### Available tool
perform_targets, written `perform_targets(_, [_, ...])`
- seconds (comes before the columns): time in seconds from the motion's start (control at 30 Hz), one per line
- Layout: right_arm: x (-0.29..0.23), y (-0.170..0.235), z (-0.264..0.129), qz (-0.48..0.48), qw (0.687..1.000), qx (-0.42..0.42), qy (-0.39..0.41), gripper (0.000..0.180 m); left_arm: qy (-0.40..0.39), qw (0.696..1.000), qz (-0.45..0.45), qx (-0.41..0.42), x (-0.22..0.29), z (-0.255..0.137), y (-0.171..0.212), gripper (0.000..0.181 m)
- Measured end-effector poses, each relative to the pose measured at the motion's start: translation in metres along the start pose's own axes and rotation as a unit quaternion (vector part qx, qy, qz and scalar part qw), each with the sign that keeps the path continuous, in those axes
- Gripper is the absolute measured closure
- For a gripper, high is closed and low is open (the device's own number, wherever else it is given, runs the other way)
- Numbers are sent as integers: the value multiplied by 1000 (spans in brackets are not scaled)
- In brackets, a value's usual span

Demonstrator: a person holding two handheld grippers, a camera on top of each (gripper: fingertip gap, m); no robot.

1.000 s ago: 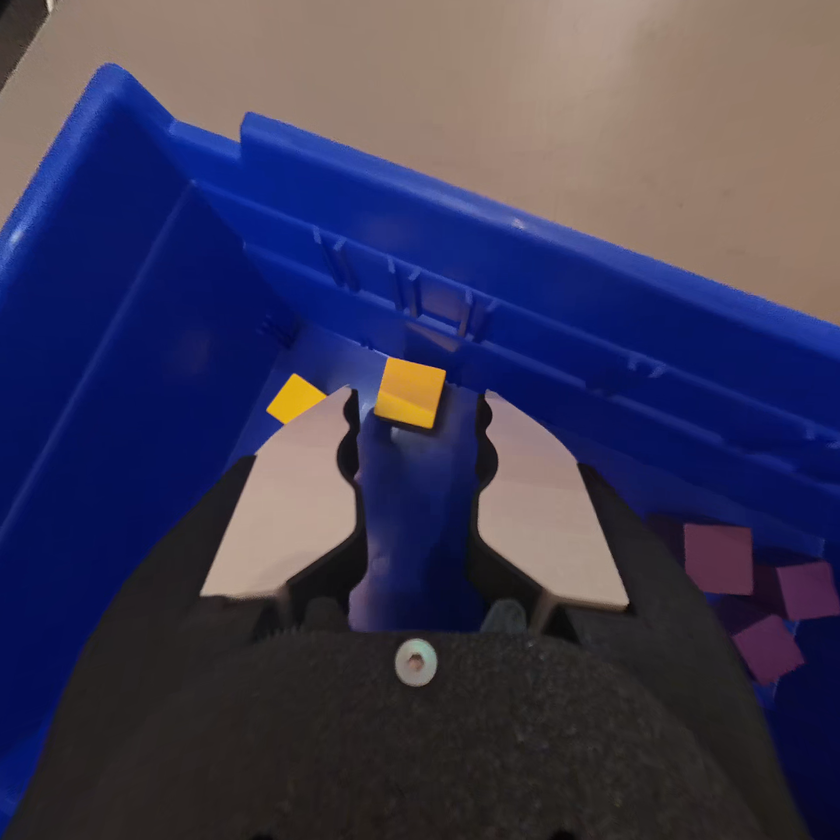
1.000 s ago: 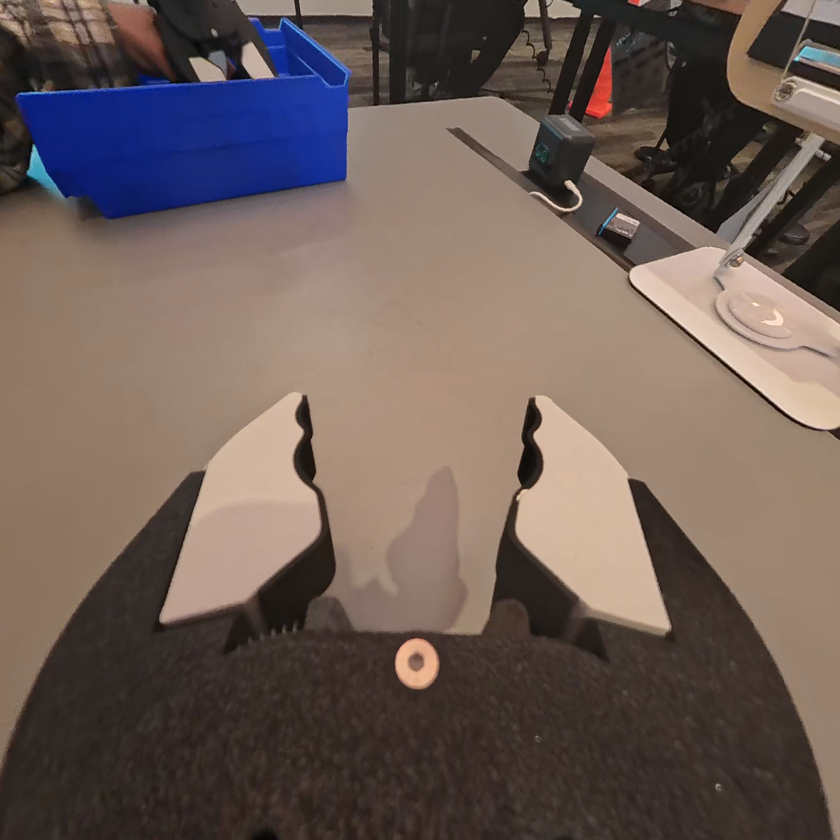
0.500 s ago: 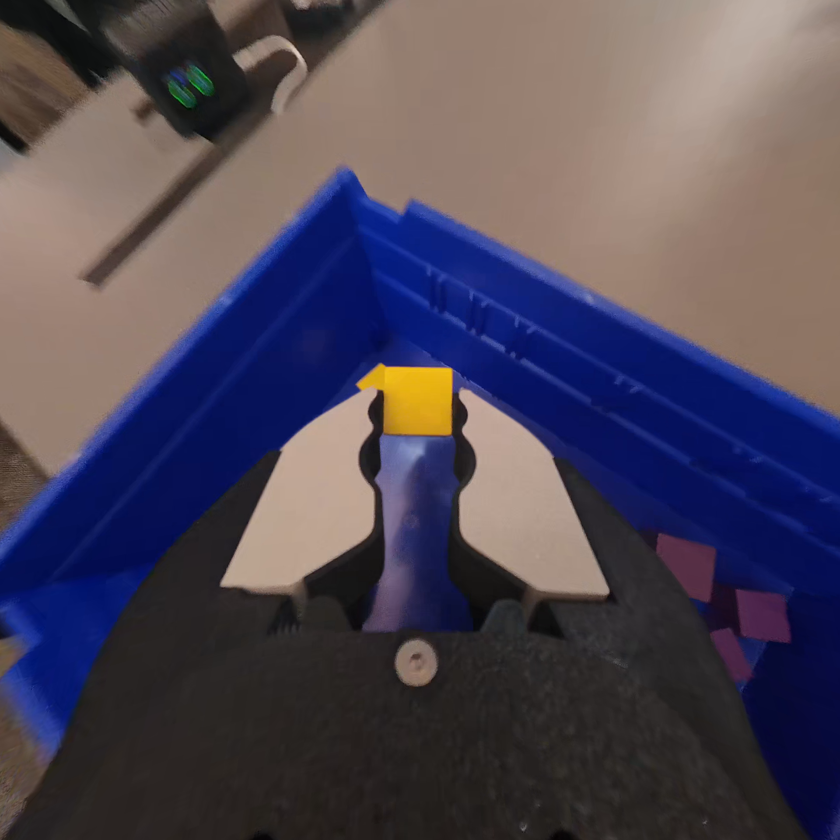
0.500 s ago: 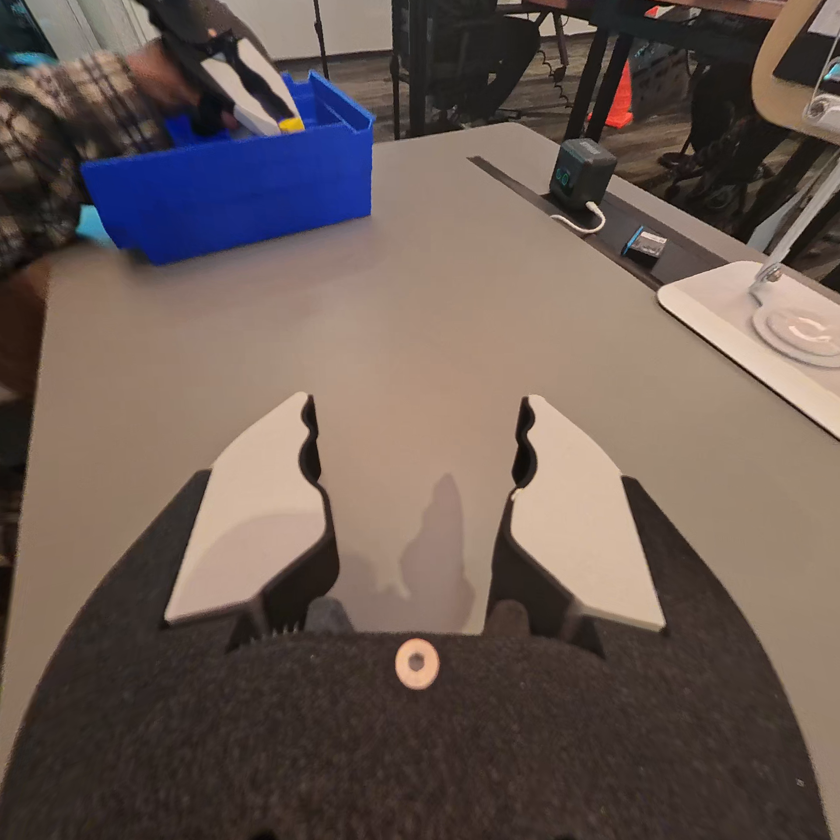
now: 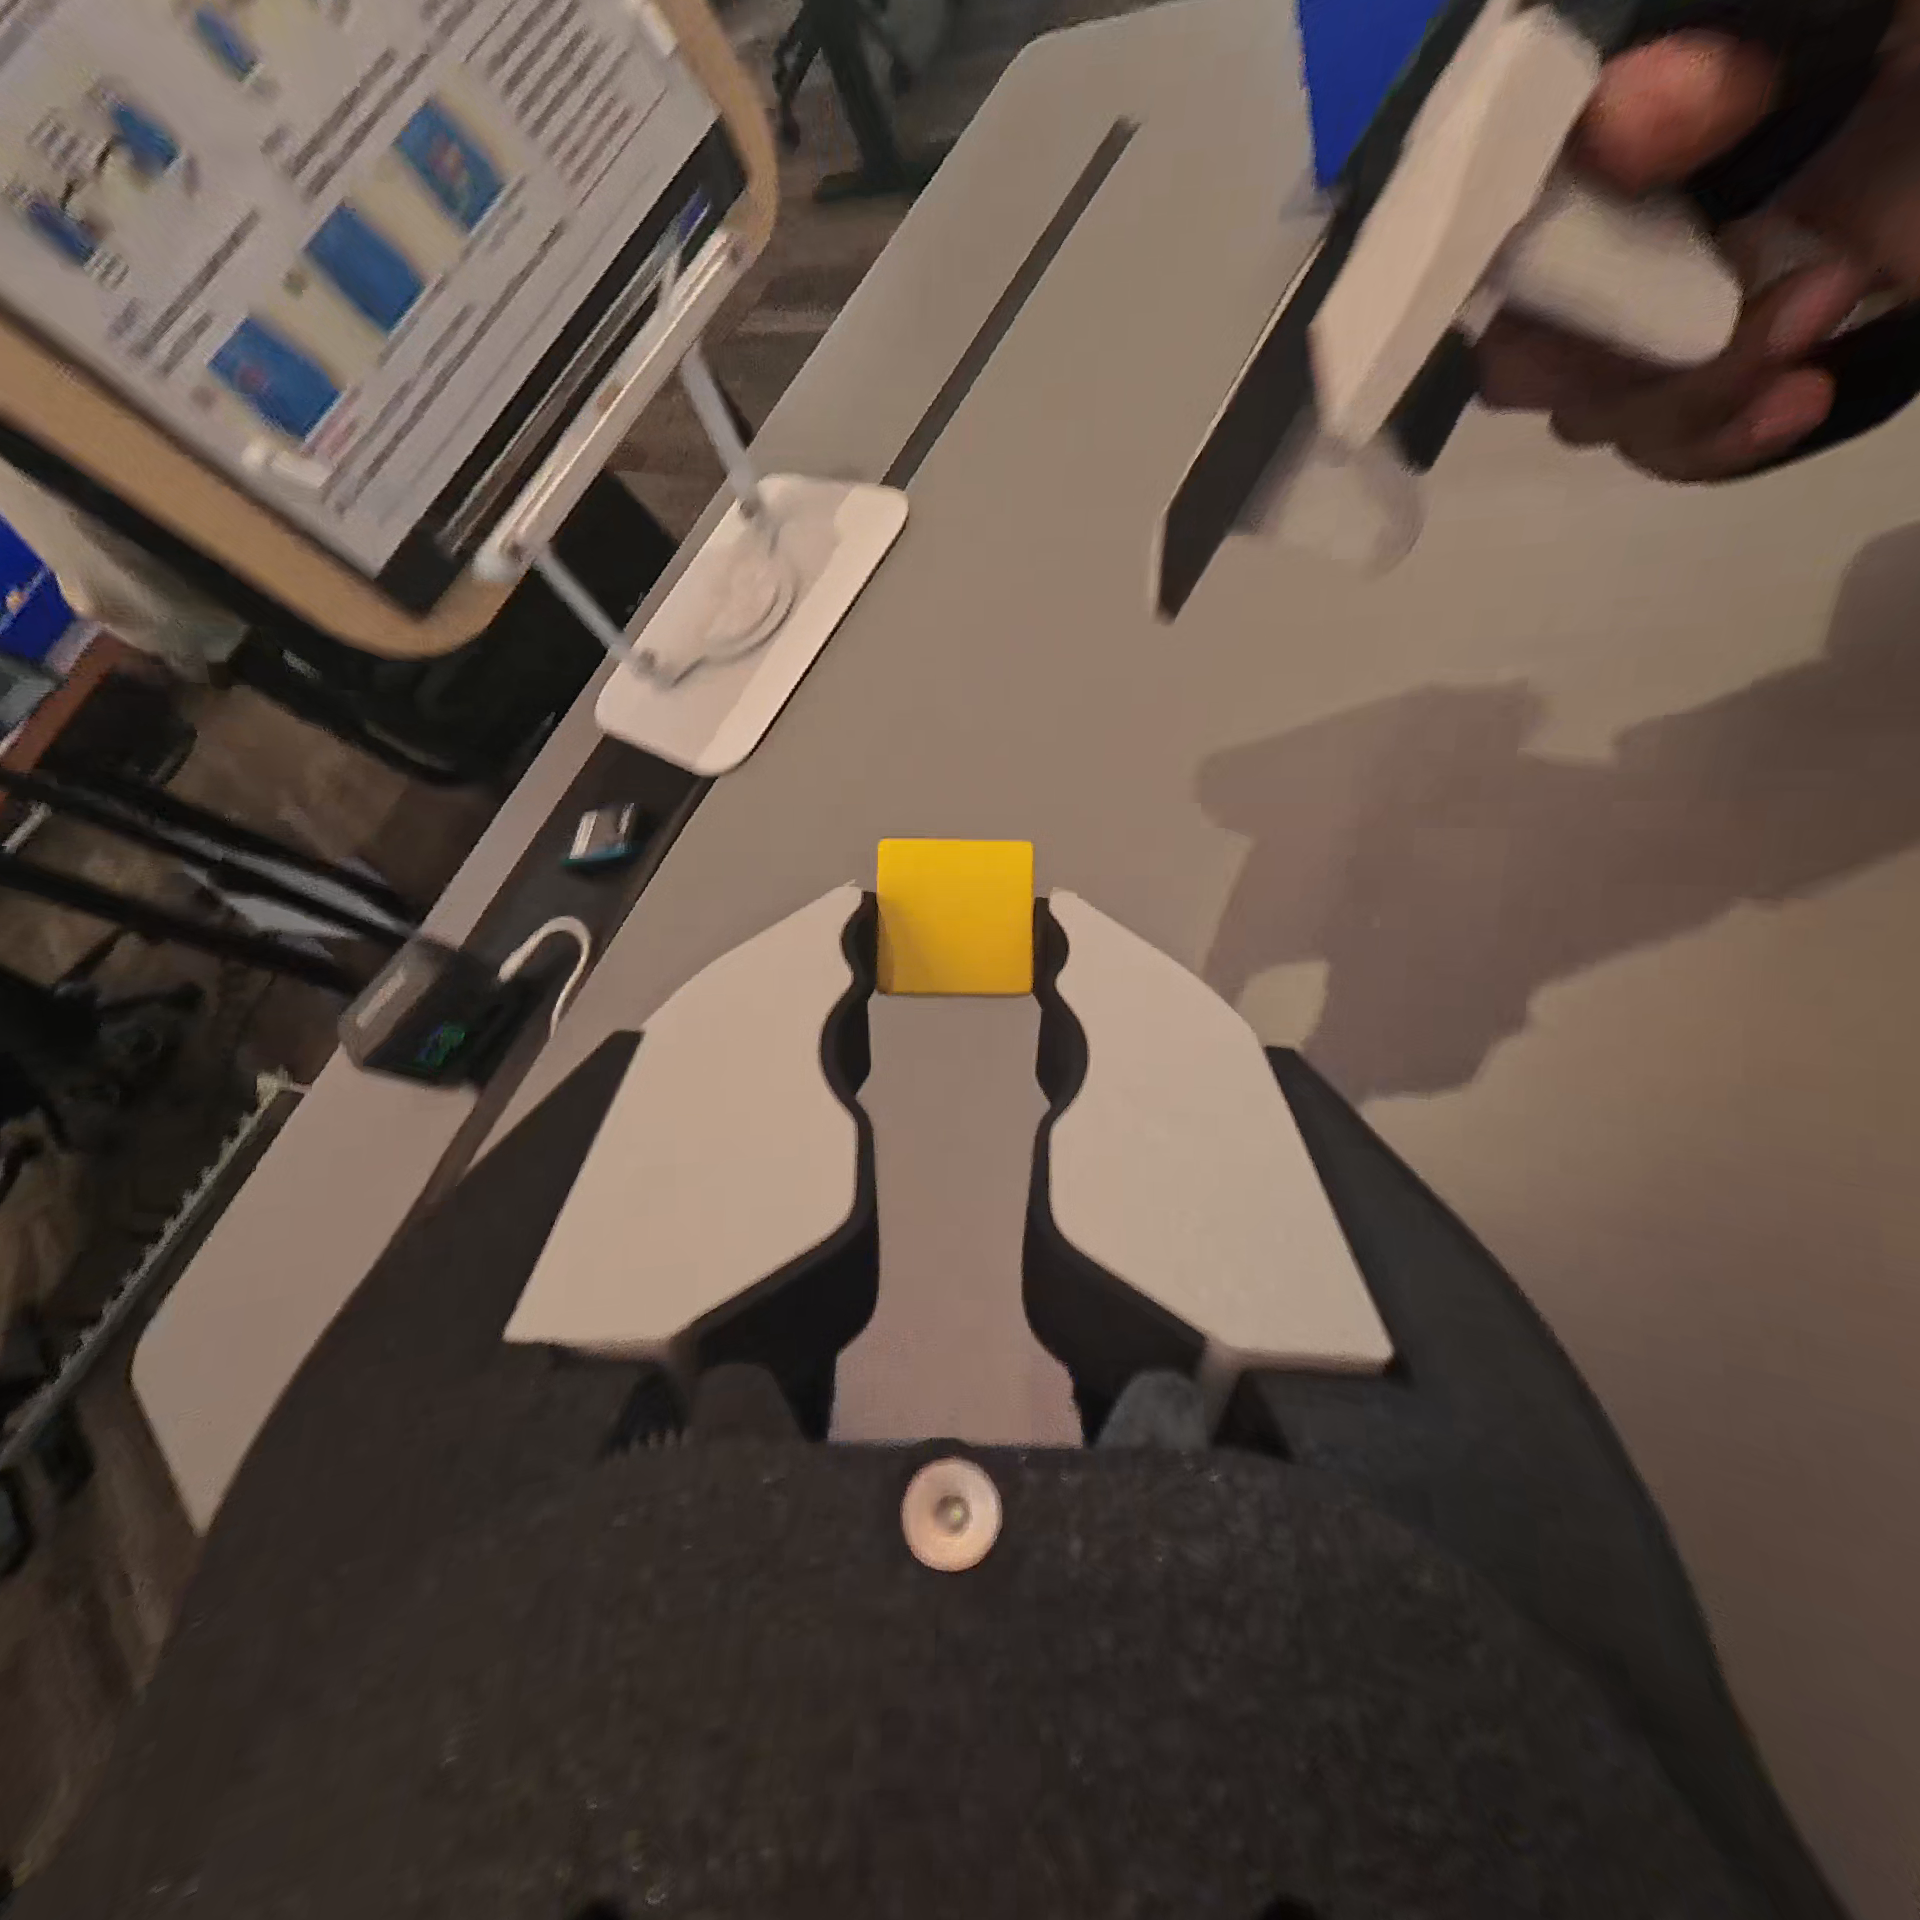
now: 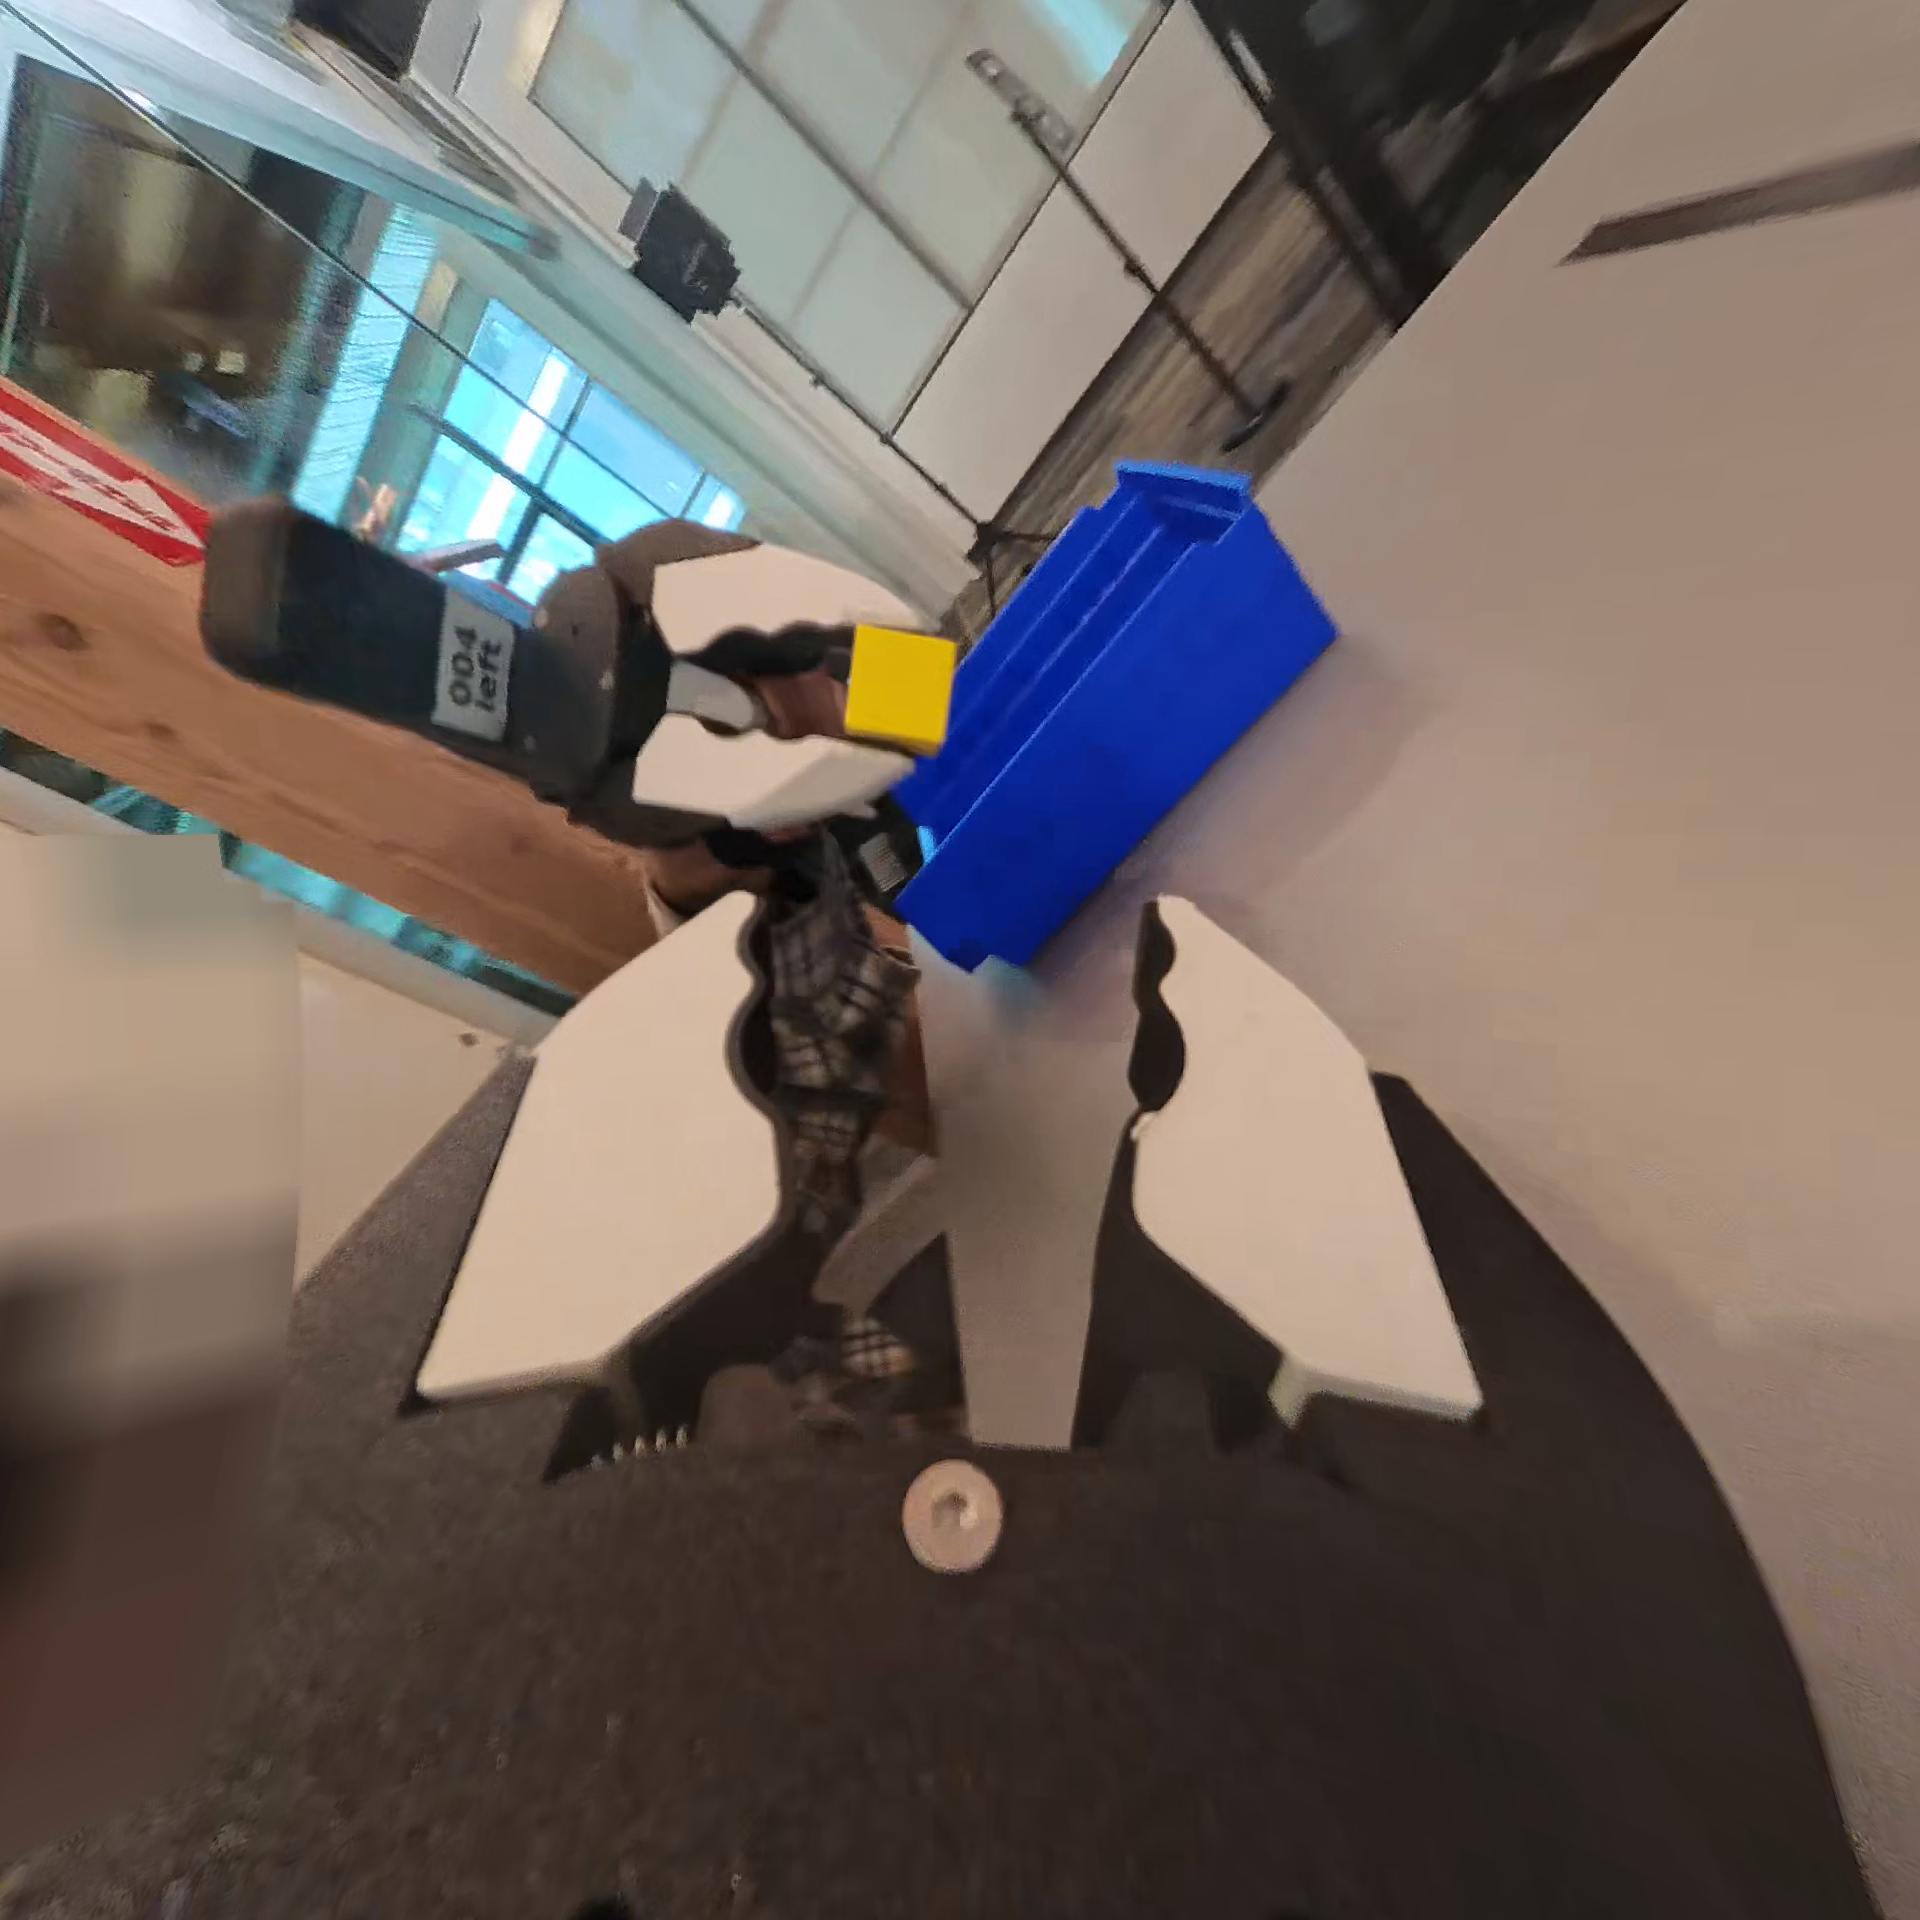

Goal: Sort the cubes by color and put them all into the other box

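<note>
Left wrist view: the left gripper clamps a small yellow plastic cube above the grey table, mid-carry; the empty right gripper gapes; next, likely reaching the other box, unseen here.

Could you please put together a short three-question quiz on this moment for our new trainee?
1. True or false: the left gripper is shut on the yellow cube.
2. Multiple choice: the right gripper is A) shut on a cube, B) open with nothing between its fingers, C) inside the blue box.
3. Fill in: in the left wrist view, the yellow cube is held above the grey ____.

Key: 1 true; 2 B; 3 table.
</note>
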State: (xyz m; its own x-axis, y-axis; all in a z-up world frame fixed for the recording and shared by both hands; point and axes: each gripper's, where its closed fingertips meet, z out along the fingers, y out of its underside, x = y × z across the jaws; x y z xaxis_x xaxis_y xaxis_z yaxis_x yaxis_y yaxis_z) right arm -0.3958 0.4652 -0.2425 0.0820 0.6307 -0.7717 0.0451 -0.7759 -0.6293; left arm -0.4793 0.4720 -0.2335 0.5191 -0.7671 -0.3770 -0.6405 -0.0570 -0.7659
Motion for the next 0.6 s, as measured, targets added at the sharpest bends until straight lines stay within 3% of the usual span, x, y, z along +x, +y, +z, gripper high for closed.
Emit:
perform_targets(0.17, [5, 3, -14, 42, 999, -12, 6, 119, 37, 998, 40, 22, 49, 53, -43, 153])
perform_targets(0.33, [12, 5, -37, 43, 999, -10, 23, 122, 70, 995, 63, 34, 79, 80, -69, 153])
perform_targets(0.47, [8, 11, -49, 53, 998, -18, 0, 151, 77, 993, 80, 42, 95, 95, -88, 153])
perform_targets(0.57, [12, 12, -70, 46, 999, -18, 14, 151, 90, 991, 69, 69, 105, 104, -100, 151])
perform_targets(0.6, [15, 10, -82, 37, 999, -14, 29, 151, 100, 990, 57, 80, 109, 106, -104, 142])
